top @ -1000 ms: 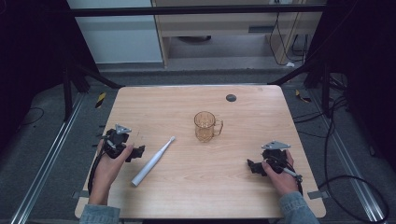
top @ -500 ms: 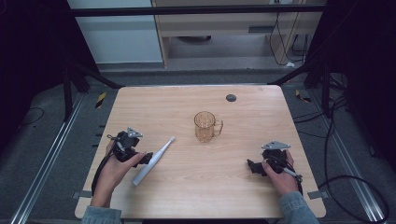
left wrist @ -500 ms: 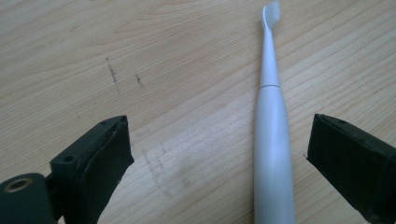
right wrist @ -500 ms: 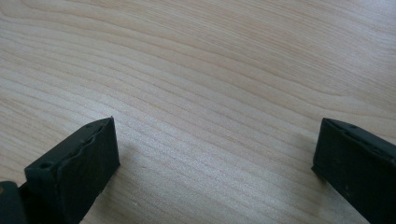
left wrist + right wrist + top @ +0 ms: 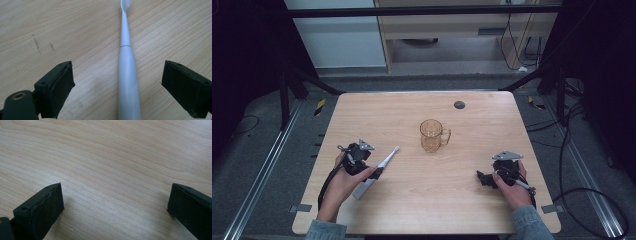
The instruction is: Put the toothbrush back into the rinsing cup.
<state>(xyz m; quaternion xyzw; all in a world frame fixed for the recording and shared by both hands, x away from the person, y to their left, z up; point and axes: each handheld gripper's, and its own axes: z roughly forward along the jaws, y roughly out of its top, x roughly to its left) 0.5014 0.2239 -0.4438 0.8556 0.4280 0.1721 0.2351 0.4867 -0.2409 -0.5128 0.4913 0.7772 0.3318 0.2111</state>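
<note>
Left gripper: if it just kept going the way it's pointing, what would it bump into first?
The left gripper already straddles the toothbrush, which lies along its line, handle between the open jaws, untouched. Jaws have just been closing a little. Going on, it would likely slide along the handle toward the brush head; the table beyond looks free.

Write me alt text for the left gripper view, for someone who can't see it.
A slim white electric toothbrush lies flat on a light wooden table between the left gripper's two open black jaws, which have just been closing and touch neither side. Its brush head points away, toward the top edge.
</note>
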